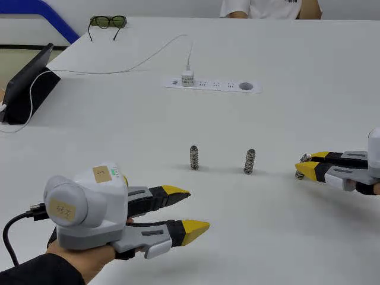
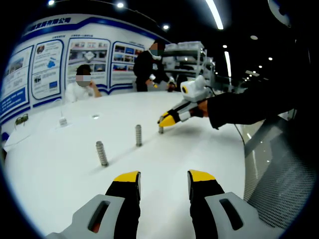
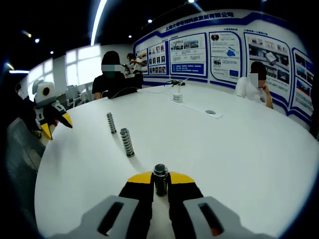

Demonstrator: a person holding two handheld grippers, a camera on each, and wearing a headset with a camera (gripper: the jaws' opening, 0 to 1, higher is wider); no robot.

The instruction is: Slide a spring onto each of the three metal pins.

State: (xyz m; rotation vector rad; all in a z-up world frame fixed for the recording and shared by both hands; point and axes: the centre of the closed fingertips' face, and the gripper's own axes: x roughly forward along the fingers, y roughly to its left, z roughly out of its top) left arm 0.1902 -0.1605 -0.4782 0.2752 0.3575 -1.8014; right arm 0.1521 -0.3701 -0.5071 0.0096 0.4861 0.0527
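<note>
Right gripper: jaws pressed onto the third spring, which stands upright on the table toward its right edge. Left gripper: jaws spread, holding nothing, hanging by the near edge. First spring and second spring stand upright side by side mid-table, apart from each other and from both my grippers.
</note>
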